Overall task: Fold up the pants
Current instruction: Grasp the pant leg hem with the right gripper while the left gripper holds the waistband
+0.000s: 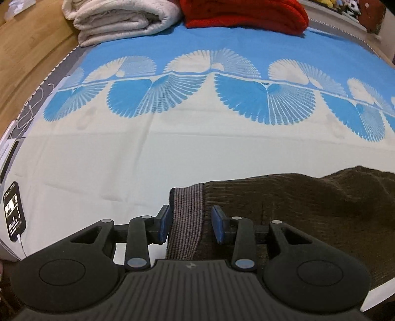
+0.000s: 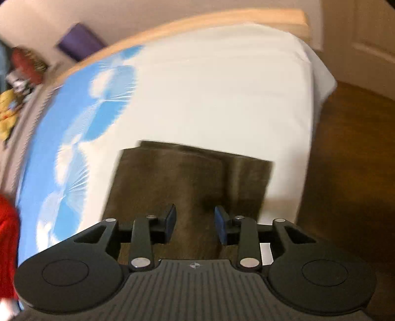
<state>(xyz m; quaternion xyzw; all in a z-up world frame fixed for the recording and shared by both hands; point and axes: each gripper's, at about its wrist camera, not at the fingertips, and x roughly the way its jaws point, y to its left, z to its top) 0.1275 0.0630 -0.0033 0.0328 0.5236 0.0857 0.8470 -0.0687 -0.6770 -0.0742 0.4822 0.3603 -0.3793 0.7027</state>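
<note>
The brown pants (image 1: 308, 210) lie on the white and blue bedsheet (image 1: 111, 160), at the lower right of the left wrist view. Their ribbed waistband (image 1: 187, 217) runs between the jaws of my left gripper (image 1: 191, 223), which is open; the right pad stands clear of the fabric. In the blurred right wrist view the pants (image 2: 187, 177) lie as a folded brown rectangle on the white sheet (image 2: 222, 98). My right gripper (image 2: 195, 223) hovers over their near end, open, with nothing pinched.
A folded white blanket (image 1: 118, 22) and a red blanket (image 1: 244, 14) sit at the bed's far edge. A phone (image 1: 14, 210) on a cable lies at the left edge. Wooden floor (image 2: 345, 160) borders the bed on the right; plush toys (image 2: 14, 98) lie beyond it.
</note>
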